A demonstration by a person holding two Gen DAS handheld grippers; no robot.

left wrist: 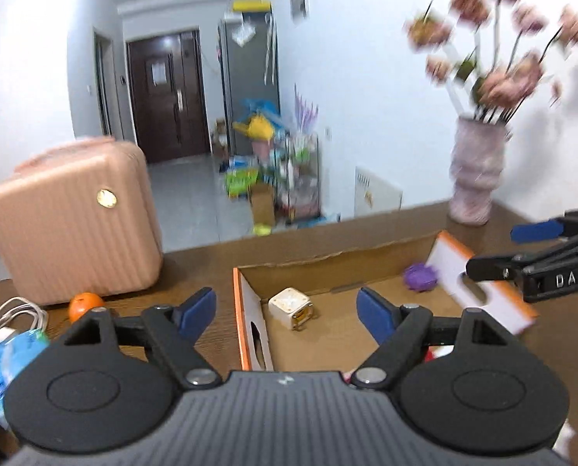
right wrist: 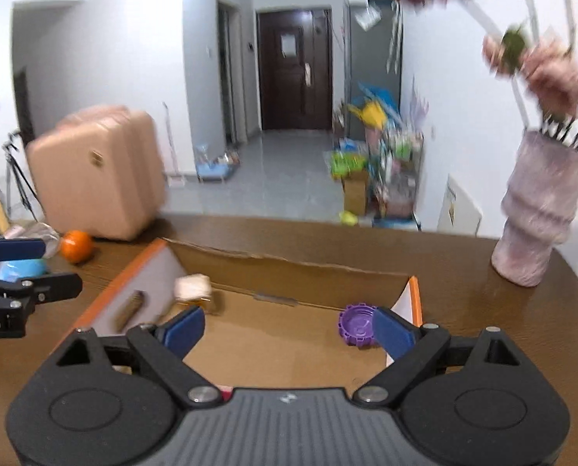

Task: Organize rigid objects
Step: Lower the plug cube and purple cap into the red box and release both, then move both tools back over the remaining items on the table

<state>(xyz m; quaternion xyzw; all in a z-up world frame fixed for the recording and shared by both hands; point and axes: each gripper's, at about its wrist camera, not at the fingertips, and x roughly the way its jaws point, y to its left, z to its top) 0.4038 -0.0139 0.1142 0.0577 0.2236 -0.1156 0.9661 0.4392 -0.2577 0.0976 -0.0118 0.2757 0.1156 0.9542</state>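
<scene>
An open cardboard box (left wrist: 289,264) with orange-edged flaps sits on the brown table; it also shows in the right wrist view (right wrist: 289,268). Inside lie a white cube (left wrist: 290,308), also seen blurred in the right wrist view (right wrist: 193,288), and a purple ridged lid (left wrist: 420,276), also in the right wrist view (right wrist: 356,325). My left gripper (left wrist: 287,312) is open and empty above the box's left wall. My right gripper (right wrist: 289,330) is open and empty over the box, its right finger beside the purple lid. The right gripper also shows at the left wrist view's right edge (left wrist: 521,248).
A pink suitcase (left wrist: 75,221) stands at the table's back left with an orange (left wrist: 85,305) in front of it. A white cable (left wrist: 13,314) and a blue packet (left wrist: 13,361) lie at the left. A pink vase (left wrist: 477,171) of flowers stands at the back right.
</scene>
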